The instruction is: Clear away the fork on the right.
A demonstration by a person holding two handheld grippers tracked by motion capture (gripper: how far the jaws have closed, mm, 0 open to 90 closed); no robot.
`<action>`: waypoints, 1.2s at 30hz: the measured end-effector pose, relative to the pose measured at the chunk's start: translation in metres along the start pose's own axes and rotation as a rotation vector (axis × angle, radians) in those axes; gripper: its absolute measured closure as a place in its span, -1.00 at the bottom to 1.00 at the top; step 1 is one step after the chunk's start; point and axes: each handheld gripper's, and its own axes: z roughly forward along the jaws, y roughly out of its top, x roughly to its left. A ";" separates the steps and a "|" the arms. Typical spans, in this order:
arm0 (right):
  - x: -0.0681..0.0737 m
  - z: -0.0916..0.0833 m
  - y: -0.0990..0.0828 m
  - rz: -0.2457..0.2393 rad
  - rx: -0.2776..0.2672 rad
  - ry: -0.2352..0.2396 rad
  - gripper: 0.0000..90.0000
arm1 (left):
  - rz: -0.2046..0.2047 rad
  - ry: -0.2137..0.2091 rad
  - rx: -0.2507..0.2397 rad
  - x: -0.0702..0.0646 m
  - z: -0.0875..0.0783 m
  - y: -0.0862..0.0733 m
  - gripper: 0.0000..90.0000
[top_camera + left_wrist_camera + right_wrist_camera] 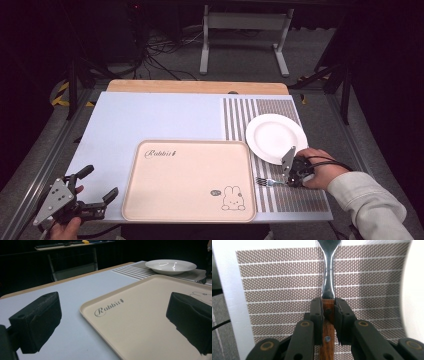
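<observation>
Right gripper (328,312) is clamping the fork's wooden handle on the striped mat.

Nearest me, the left gripper (95,192) is waiting at the table's front left corner, its jaws standing wide with nothing between them, aimed across the beige rabbit tray (140,322). Over on the right, the other tool is pinching the fork (328,277) by its brown handle, pads pressing both sides, while the metal neck and tines are stretching out ahead over the brown striped placemat (282,280). The fork is lying flat just right of the tray and just in front of the white plate (276,136). To my eye the grasp is being secured and the lift is not yet begun. Next it is needing a straight rise with a firm grip, so the tines are clearing the mat before swinging toward tray or plate; which one, I cannot tell.
</observation>
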 end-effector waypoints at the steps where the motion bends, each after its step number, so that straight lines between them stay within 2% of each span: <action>1: 0.001 -0.002 0.000 0.007 -0.005 -0.006 0.74 | -0.002 -0.001 -0.002 0.000 0.000 0.000 -0.98; 8: 0.004 -0.019 0.001 0.037 -0.053 -0.028 0.74 | 0.000 0.000 -0.002 0.000 0.000 0.000 -0.98; 9: 0.004 -0.021 0.002 0.037 -0.062 -0.023 0.74 | 0.000 0.001 -0.001 0.000 0.000 0.000 -0.98; 14: 0.004 -0.033 0.005 0.020 -0.100 -0.066 0.74 | -0.004 0.002 -0.002 0.000 0.000 0.000 -0.98; 21: 0.005 -0.048 0.009 0.030 -0.110 -0.095 0.74 | -0.001 0.000 -0.001 0.000 0.000 0.000 -0.98; 28: 0.007 -0.059 0.028 0.013 -0.145 -0.114 0.74 | -0.003 0.003 -0.002 0.000 0.000 0.000 -0.98; 36: 0.008 -0.062 0.061 -0.049 -0.163 -0.116 0.74 | -0.006 0.002 -0.008 0.000 -0.001 0.000 -0.98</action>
